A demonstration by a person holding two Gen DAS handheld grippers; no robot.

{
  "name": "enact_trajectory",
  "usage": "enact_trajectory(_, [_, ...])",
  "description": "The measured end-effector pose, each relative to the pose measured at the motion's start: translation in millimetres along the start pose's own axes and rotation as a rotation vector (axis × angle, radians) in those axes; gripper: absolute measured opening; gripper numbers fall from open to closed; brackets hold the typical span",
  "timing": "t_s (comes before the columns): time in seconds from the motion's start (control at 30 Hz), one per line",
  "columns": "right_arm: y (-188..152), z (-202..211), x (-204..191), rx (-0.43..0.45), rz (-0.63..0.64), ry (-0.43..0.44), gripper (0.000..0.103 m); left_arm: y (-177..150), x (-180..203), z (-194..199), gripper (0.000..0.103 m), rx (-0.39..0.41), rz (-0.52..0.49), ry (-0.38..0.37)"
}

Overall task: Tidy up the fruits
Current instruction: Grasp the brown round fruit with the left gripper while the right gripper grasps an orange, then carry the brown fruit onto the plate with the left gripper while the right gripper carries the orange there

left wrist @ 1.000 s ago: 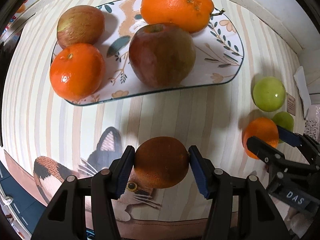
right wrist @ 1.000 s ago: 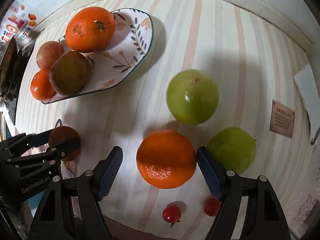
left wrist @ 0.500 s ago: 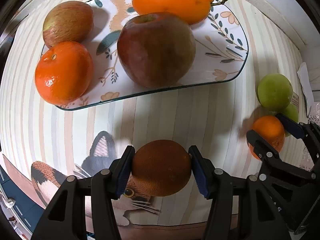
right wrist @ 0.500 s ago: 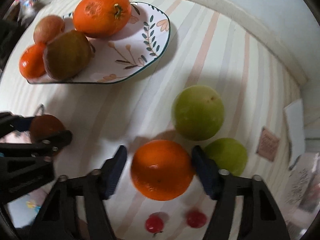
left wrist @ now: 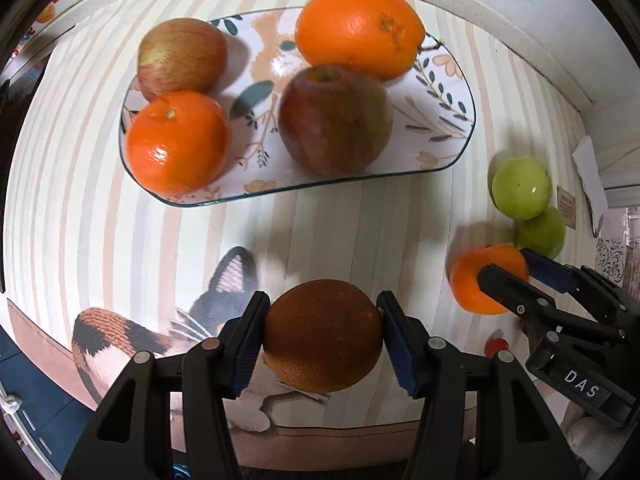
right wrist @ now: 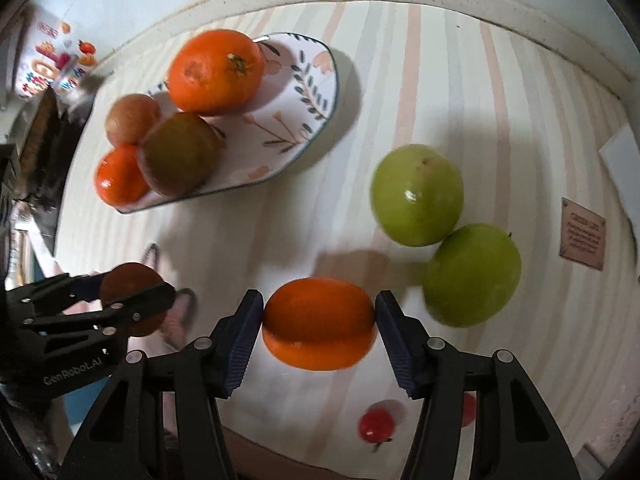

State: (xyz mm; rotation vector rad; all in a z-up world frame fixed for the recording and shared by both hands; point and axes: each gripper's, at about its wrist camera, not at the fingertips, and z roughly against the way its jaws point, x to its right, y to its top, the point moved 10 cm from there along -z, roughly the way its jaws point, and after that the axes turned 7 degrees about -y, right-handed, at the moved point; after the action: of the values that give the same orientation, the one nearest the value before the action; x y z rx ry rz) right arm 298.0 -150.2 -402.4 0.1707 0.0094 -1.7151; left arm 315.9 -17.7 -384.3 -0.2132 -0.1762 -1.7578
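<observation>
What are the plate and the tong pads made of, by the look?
Plate: likely glazed ceramic, glossy white face, printed leaf pattern, thin dark rim. Pads on the left tongs: probably rubber or soft plastic, matte blue with fine ribbing.

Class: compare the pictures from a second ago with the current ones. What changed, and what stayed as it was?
The right tongs, open around the bright orange a second ago, are closing and now pinch it. The left tongs still grip the dark orange. The plate and the two green fruits are unchanged.
</observation>
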Motion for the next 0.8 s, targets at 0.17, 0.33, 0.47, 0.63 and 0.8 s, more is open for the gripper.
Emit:
enact_trajectory(0.17, [11.2, 17.1, -9.8, -0.001, 0.031, 0.015, 0.051, 5.3, -6.1, 2.9, 0.053, -0.017, 0.006, -0.038])
enact_trajectory(0.33, [25.4, 14.4, -11.7, -0.003, 0.037, 0.011, 0.055, -0.3, -22.2, -22.5, 0.053, -0.089, 0.069, -0.071])
enact_trajectory(0.47, [26.7, -3.2, -21.7, -0.048, 0.020, 0.045, 0.064, -8.5, -29.1, -36.5, 0.054, -0.129, 0.097, -0.100])
enact_trajectory(0.63, [17.7, -23.1, -39.3, -0.076, 0.034, 0.063, 0.067, -8.2, -29.3, -33.8, 0.053, -0.117, 0.098, -0.077])
enact_trajectory(0.8, [17.9, -19.3, -44.3, -0.034, 0.035, 0.041, 0.066, -2.7, -23.4, -11.9, 0.053, -0.064, 0.090, -0.078])
